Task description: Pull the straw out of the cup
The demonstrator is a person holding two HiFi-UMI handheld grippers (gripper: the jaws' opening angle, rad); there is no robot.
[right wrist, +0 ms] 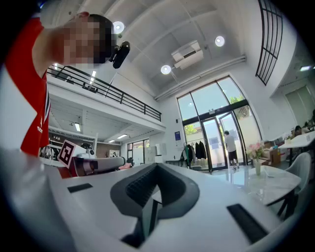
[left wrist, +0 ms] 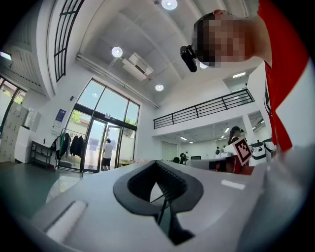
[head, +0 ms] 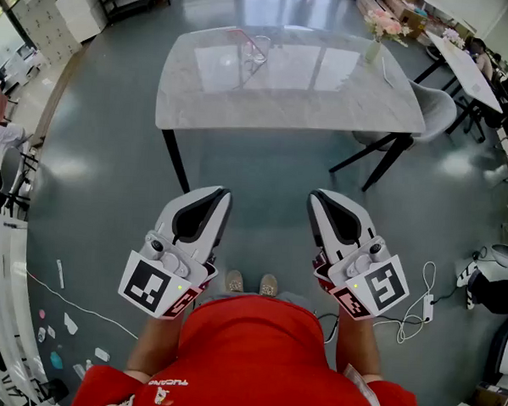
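Both of your grippers are pressed together with nothing between the jaws; the left gripper and right gripper sit side by side near your waist. Well ahead, the clear cup holds its pink straw on the marble table.

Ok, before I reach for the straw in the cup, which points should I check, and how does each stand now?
1. Clear glass cup upright on the grey marble table: ok.
2. Thin pink straw in the cup: ok.
3. Left gripper empty: ok.
4. Right gripper empty: ok.
5. Jaws open for the straw: not ok, both shut.
6. Cup near the grippers: not ok, it stands at the table's far side.
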